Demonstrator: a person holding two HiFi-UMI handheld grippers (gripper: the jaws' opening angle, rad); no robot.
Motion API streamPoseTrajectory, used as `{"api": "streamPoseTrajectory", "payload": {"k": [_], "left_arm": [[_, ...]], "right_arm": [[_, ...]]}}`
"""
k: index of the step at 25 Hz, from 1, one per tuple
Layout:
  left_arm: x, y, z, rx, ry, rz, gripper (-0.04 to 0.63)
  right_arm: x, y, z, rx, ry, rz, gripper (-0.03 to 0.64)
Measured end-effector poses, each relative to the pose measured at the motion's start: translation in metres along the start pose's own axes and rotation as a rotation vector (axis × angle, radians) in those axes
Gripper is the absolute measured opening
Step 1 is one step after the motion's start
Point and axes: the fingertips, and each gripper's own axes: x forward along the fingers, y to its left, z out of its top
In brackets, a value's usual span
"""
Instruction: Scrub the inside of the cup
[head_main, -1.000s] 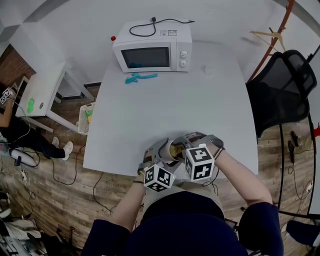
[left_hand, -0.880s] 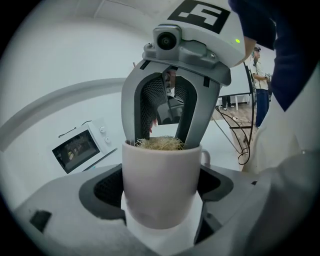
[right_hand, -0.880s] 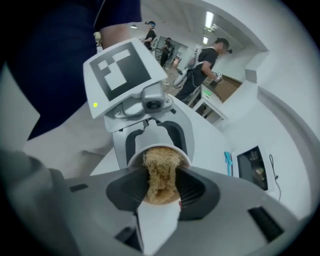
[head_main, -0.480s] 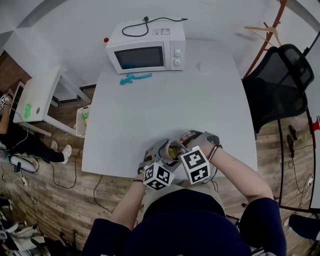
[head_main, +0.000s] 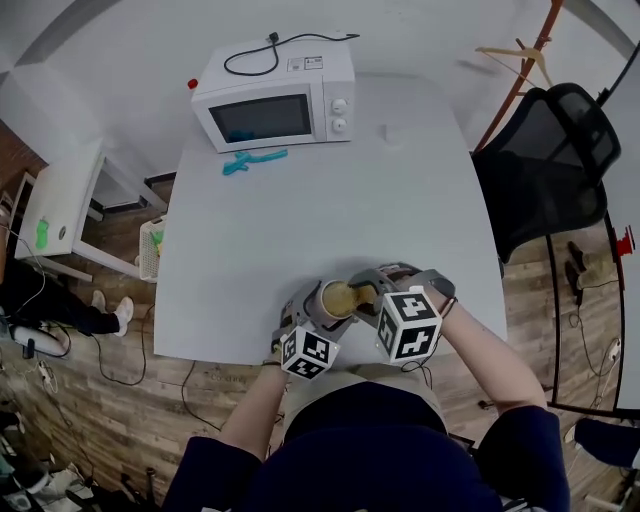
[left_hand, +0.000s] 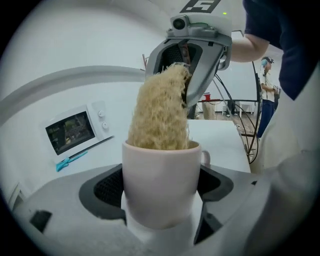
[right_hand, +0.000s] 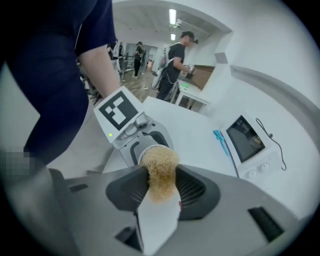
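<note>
From above only the mouth of the cup (head_main: 337, 297) shows, at the near edge of the table (head_main: 330, 200), but the left gripper view shows the left gripper (left_hand: 161, 200) clamped on its sides, while the right gripper (right_hand: 159, 192) pinches a straw-coloured scrubber (left_hand: 161, 112) whose end is pushed down inside the cup.

The pale grey tabletop (head_main: 340, 230) carries a white microwave (head_main: 272, 95) at its far left corner, and a teal tool (head_main: 252, 160) lies flat just in front of the microwave, near the left edge.
</note>
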Motion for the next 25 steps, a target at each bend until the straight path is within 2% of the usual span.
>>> {"api": "streamPoseTrajectory", "payload": {"k": [3,8,11,18,25], "left_arm": [[0.008,0.005,-0.004,-0.051,-0.003,0.007,0.422],[0.019,0.015,-0.009,-0.139,-0.029,0.028,0.423],[0.022,0.022,-0.008,-0.191,-0.060,0.043,0.423],[0.028,0.029,-0.010,-0.224,-0.078,0.050,0.422],[0.027,0.035,-0.009,-0.266,-0.110,0.044,0.422]], "right_arm": [[-0.020,-0.019,-0.006,0.196,-0.088,-0.068,0.160],[-0.045,-0.048,-0.031,0.638,-0.282,-0.260,0.160],[-0.054,-0.052,-0.046,0.815,-0.359,-0.348,0.160],[-0.064,-0.047,-0.060,1.014,-0.466,-0.440,0.160],[-0.061,-0.039,-0.060,1.109,-0.505,-0.480,0.160]]}}
